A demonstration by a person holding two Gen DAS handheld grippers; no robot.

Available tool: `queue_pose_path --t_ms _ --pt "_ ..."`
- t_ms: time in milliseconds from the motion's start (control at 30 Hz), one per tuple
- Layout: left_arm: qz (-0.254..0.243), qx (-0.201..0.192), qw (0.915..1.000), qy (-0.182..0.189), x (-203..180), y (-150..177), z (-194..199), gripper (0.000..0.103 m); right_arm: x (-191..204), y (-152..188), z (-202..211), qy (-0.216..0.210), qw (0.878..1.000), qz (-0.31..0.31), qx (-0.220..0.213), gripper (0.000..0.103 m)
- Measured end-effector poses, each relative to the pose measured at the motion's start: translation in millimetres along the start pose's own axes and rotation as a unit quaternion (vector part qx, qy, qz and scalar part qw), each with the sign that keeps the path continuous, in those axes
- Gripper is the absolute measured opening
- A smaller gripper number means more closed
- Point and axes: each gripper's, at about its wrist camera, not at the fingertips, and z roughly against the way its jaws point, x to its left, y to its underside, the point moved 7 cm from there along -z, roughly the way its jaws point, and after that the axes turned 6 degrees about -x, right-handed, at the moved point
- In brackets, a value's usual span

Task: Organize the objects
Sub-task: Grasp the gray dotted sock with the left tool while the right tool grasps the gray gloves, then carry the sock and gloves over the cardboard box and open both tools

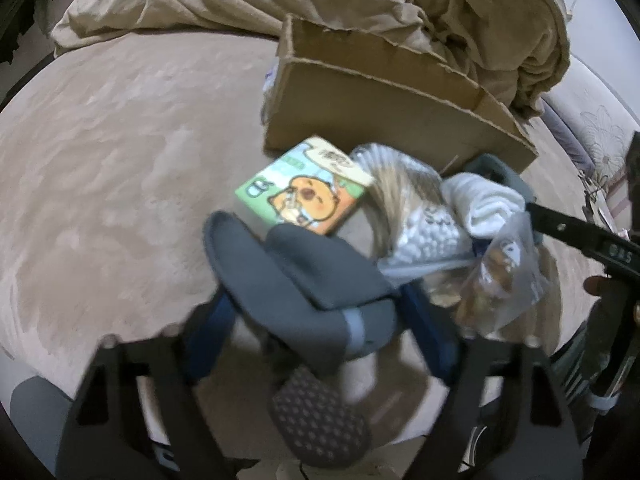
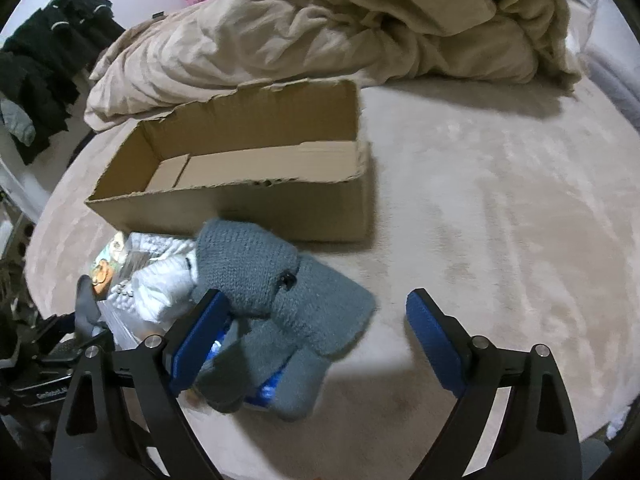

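An open cardboard box (image 2: 248, 168) lies on the bed; in the left wrist view it (image 1: 384, 108) sits behind the pile. In front of it lie a cartoon-print pack (image 1: 304, 186), clear bags of white items (image 1: 424, 224), a white cloth (image 1: 484, 200) and a grey-blue knitted piece (image 2: 272, 292). My left gripper (image 1: 316, 320) has its blue fingers (image 1: 212, 332) around a dark grey sock (image 1: 304, 280). My right gripper (image 2: 316, 340) is open; its left finger (image 2: 200, 336) touches the knit, its right finger (image 2: 436, 344) stands over bare bed.
A crumpled beige duvet (image 2: 360, 20) fills the back of the bed (image 2: 500, 200). Dark clothes (image 2: 44, 60) hang at the far left. The right gripper's black arm (image 1: 580, 236) crosses the right side of the left wrist view. A dotted dark sock (image 1: 320, 420) lies below the left gripper.
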Motion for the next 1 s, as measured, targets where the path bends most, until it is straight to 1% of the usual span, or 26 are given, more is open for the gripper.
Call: queue_pose_path --t_ms 67,133,167,200,233,300,333,367,467,500,533,700,900,1000 --pt "-0.005 -0.001 1.0 0.005 -5.8 1.2 4.3 0.059 3.5 3.4 -5.4 -0.02 1.0 -0.006 0.01 0.084" --pt "-0.011 -0.003 0.9999 0.006 -10.1 2.2 7.0 0.055 6.3 6.2 -9.2 -0.028 1.0 -0.007 0.012 0.081" --pt "-0.015 -0.005 0.9999 0.007 -12.4 2.7 8.8 0.051 7.4 7.7 -9.9 -0.031 0.999 -0.007 0.011 0.077" --pt "-0.016 -0.005 0.9998 0.008 -13.7 3.3 9.8 0.05 7.6 8.5 -10.4 -0.034 0.999 -0.01 0.011 0.074" --pt "-0.017 -0.005 0.9998 0.011 -15.7 2.7 10.7 0.046 7.3 8.8 -9.7 -0.037 0.999 -0.014 0.01 0.072" --pt "-0.027 -0.005 0.9995 0.017 -19.0 3.6 13.8 0.04 5.3 9.5 -5.3 -0.039 0.999 -0.022 0.005 0.061" --pt "-0.032 -0.006 0.9993 0.018 -20.7 3.9 15.7 0.037 3.3 9.8 -2.7 -0.038 0.999 -0.024 0.0 0.059" --pt "-0.034 -0.006 0.9992 0.021 -22.2 3.8 18.1 0.034 2.1 10.5 -0.6 -0.036 0.999 -0.025 -0.003 0.052" --pt "-0.035 -0.013 0.9991 0.021 -23.5 2.2 25.7 0.03 0.3 10.1 5.5 -0.03 0.999 -0.021 -0.013 0.041" --pt "-0.034 -0.016 0.9991 0.022 -23.6 1.5 29.7 0.029 0.4 9.9 7.0 -0.023 0.999 -0.017 -0.016 0.023" --pt "-0.035 -0.019 0.999 0.022 -24.2 1.1 32.4 0.029 -1.2 8.8 8.8 -0.013 1.0 -0.014 -0.02 0.023" --pt "-0.037 -0.032 0.9986 0.019 -28.2 -3.9 46.9 0.027 -0.2 6.0 19.5 -0.01 0.999 -0.009 -0.035 0.02" --pt "-0.031 -0.052 0.998 0.015 -24.8 -10.2 67.4 0.027 -1.9 -1.7 43.3 0.0 0.998 -0.004 -0.061 0.02" --pt "-0.032 -0.057 0.9976 0.022 -26.3 -13.4 73.4 0.027 -1.7 -7.3 56.2 0.006 0.997 0.001 -0.075 0.02"
